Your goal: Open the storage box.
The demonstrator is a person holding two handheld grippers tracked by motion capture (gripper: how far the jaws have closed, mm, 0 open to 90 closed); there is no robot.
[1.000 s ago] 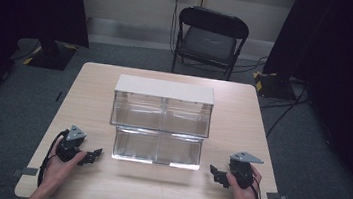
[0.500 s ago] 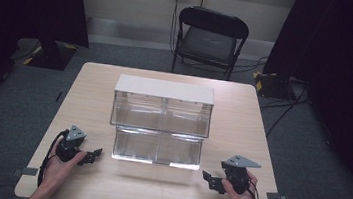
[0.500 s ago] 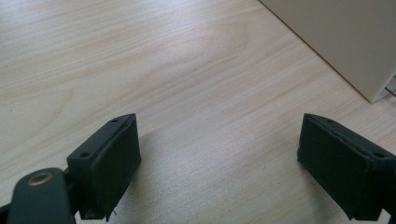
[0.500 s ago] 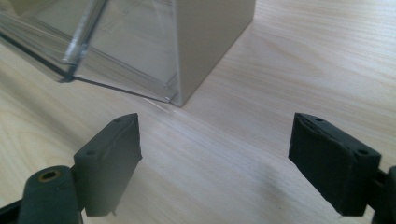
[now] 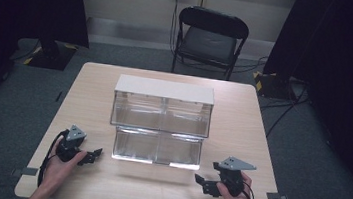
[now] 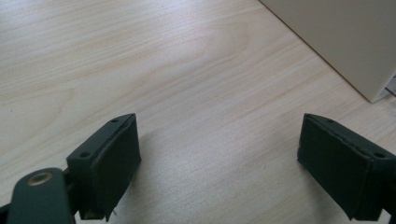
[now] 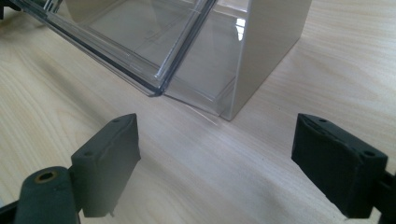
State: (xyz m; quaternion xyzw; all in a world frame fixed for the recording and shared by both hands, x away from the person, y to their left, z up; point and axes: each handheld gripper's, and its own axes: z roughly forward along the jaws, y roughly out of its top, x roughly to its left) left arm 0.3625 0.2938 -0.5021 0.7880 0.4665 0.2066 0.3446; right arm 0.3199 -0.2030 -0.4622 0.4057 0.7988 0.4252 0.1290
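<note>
- High view: a clear drawer cabinet (image 5: 162,112) with a beige top sits mid-frame on the wooden surface (image 5: 243,112). Its lower clear drawers (image 5: 157,147) look pulled out toward the bottom of the frame, though glare makes that hard to confirm.
- The left claw (image 5: 91,154) rests at lower left, well apart from the cabinet. In the left gripper view its jaws stand wide apart and hold nothing, with bare wood between them and a beige cabinet corner (image 6: 345,42) at upper right.
- The right claw (image 5: 204,182) sits at lower right, near the drawers' front corner. In the right gripper view its jaws are spread wide and empty, and the clear drawer edge (image 7: 154,79) lies in the upper half.
- Judged step: the approach, before any contact. Next, the right claw would need to advance and line up on the drawer front.
- Against the earlier frames, the right claw has dropped lower and nearer the surface's bottom edge; the left has barely shifted.
</note>
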